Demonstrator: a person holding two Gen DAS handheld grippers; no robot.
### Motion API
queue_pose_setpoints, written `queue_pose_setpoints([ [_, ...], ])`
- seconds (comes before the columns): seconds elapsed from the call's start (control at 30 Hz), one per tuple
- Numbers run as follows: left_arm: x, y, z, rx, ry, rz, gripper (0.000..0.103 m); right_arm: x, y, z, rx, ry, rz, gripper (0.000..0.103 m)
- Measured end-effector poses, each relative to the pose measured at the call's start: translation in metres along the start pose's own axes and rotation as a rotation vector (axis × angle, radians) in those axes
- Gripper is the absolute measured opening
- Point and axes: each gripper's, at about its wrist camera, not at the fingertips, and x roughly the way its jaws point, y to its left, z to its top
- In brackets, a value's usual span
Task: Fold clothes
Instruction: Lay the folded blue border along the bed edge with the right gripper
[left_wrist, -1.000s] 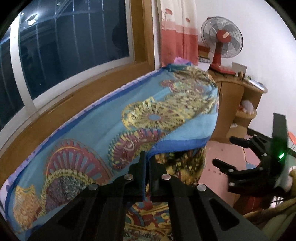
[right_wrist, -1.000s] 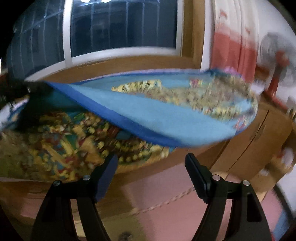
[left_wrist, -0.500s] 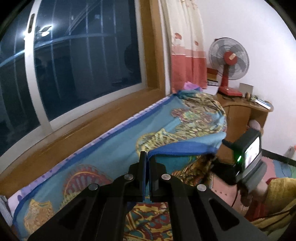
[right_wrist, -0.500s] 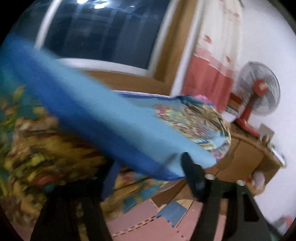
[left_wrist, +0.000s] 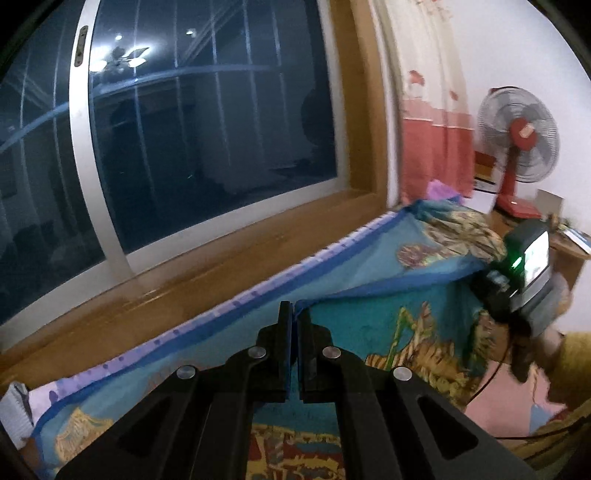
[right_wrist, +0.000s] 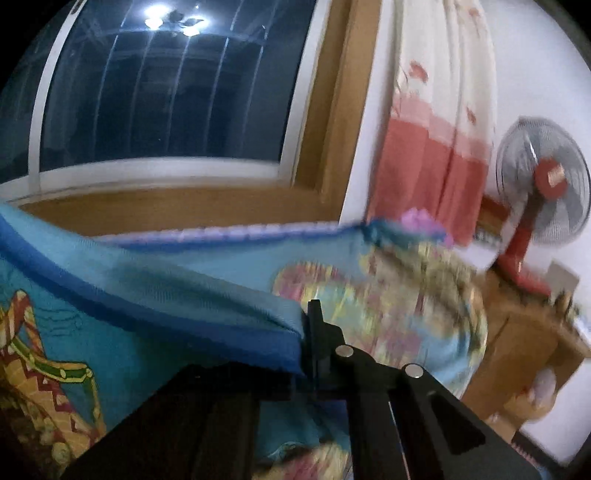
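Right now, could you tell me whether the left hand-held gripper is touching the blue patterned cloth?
Touching. The left wrist view shows the left hand-held gripper closed, with the dark blue hem of the blue patterned cloth pinched between its fingers.

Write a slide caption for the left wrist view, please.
Left gripper shut on the cloth hem, lifting it by the window; right gripper holds the far end.

Ahead of my left claw (left_wrist: 294, 314): wooden sill (left_wrist: 207, 273) & window (left_wrist: 207, 122) wall off the far side. To the right, red fan (right_wrist: 543, 192) on the desk (right_wrist: 524, 332) and curtain (right_wrist: 428, 155) block. My right claw (left_wrist: 532, 273) crowds the cloth (left_wrist: 369, 321) edge; pink floor (left_wrist: 495, 402) below it is open.
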Motion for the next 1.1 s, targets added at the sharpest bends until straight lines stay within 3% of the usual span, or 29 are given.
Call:
queue_pose_setpoints([
  [0.13,0.046,0.003,0.016,-0.01,0.019,0.086,0.002,0.027,-0.009,0.054,-0.067,-0.071,0.019,0.003],
  [0.27,0.109,0.015,0.024,-0.014,0.077,0.169,0.002,0.092,0.013,0.083,-0.206,0.0,0.067,0.004],
  [0.5,0.23,0.051,0.004,-0.075,0.272,0.241,0.003,0.204,0.074,0.061,-0.397,0.2,0.114,0.004],
  [0.67,0.279,0.059,-0.024,-0.052,0.394,0.291,0.009,0.242,0.096,0.038,-0.476,0.316,0.126,0.004],
  [0.9,0.274,0.079,-0.036,-0.081,0.445,0.311,0.02,0.242,0.111,0.028,-0.659,0.253,0.066,0.008],
  [1.0,0.253,0.098,-0.051,-0.112,0.479,0.326,0.02,0.246,0.106,0.032,-0.661,0.27,0.099,0.008],
  [1.1,0.207,0.12,-0.067,-0.198,0.463,0.341,0.02,0.253,0.1,0.038,-0.657,0.291,0.149,0.01],
])
